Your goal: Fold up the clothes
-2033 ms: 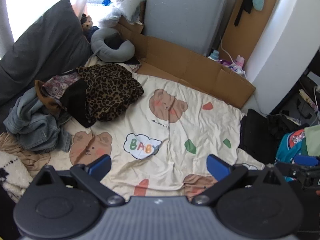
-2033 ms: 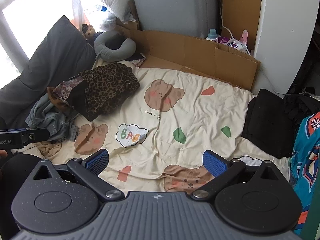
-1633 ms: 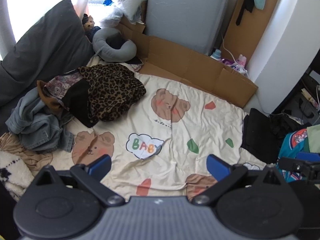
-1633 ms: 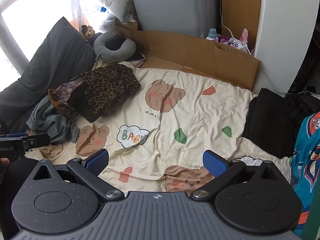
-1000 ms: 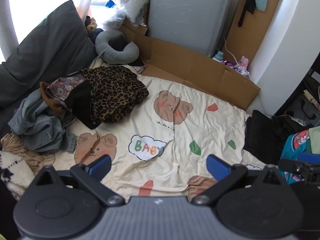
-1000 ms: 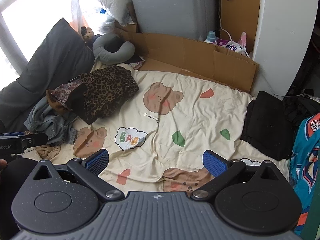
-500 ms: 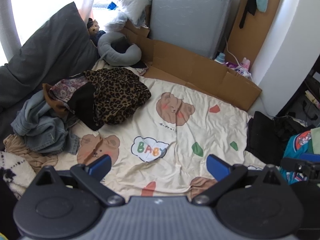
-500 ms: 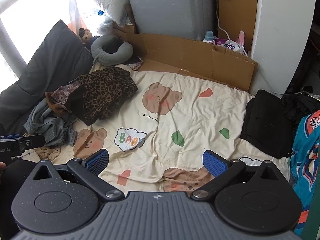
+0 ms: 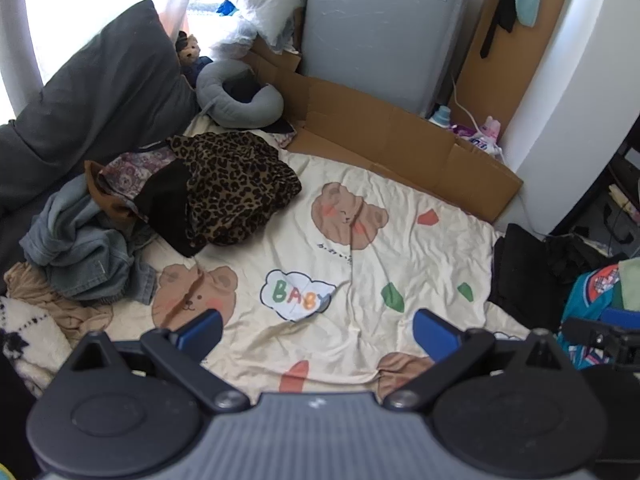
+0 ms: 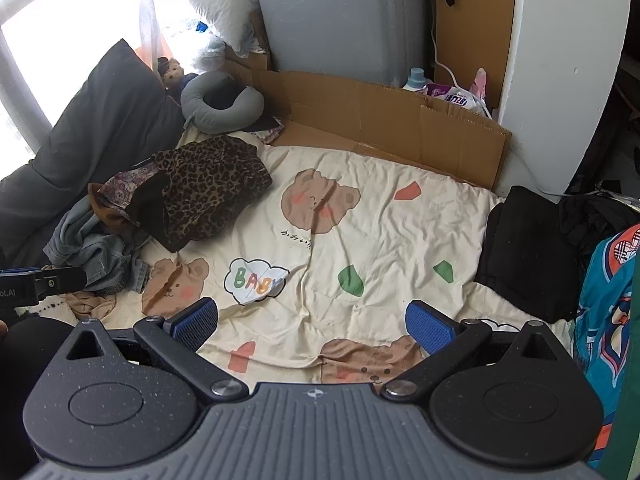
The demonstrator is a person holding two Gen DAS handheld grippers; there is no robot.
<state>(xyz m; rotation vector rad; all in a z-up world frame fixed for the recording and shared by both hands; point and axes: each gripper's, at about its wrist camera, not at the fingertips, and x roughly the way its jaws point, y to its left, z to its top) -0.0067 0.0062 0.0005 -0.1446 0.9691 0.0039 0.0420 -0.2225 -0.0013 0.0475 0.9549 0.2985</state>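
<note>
A heap of unfolded clothes lies at the left of the cream bear-print blanket (image 9: 420,248) (image 10: 400,240): a leopard-print garment (image 9: 236,188) (image 10: 208,192) on top, blue jeans (image 9: 84,252) (image 10: 96,248) below it, a tan piece (image 9: 48,304) at the edge. Folded black clothing (image 9: 520,276) (image 10: 524,248) rests at the blanket's right side. My left gripper (image 9: 318,330) hovers open over the blanket's near edge, holding nothing. My right gripper (image 10: 312,320) is likewise open and empty, well short of both piles.
A cardboard sheet (image 9: 400,140) (image 10: 392,120) lines the far edge before a grey appliance (image 9: 380,28). A dark pillow (image 9: 100,108), a grey neck pillow (image 10: 220,104) and a toy bear (image 10: 172,72) sit far left. A teal patterned garment (image 10: 612,300) hangs at right.
Both grippers have drifted slightly, so the scene has slid a little right and down in the left view, left in the right view. Both stay open. No garment has moved.
</note>
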